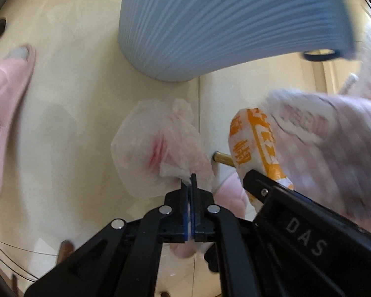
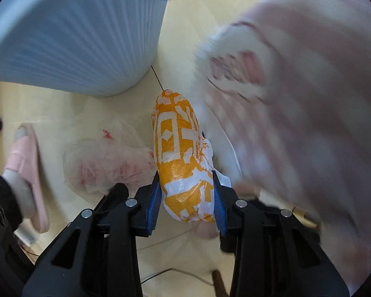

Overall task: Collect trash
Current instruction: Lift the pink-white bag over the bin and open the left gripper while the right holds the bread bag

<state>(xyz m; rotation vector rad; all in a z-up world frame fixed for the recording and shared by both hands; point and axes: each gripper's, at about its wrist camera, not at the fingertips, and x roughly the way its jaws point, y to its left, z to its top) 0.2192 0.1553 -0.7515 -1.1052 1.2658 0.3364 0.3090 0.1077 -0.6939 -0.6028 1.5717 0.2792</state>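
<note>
Between my right gripper's point(image 2: 186, 195) blue pads sits an orange-and-white plastic bag point(image 2: 180, 163), bundled into a roll and squeezed at its lower half, jaws partly closed around it. My left gripper point(image 1: 191, 190) has its jaws pinched fully together on a corner of the thin translucent bag with red print point(image 1: 158, 153), which hangs loose below it over the cream tile floor point(image 1: 74, 123). A pink slipper point(image 1: 5, 113) stands off to the left. Farther ahead the ribbed light-blue bin point(image 1: 210, 29) looms, its rim above both loads. I judge I should carry both high enough to clear that rim, keep the limp bag from snagging, and release only over the opening
</note>
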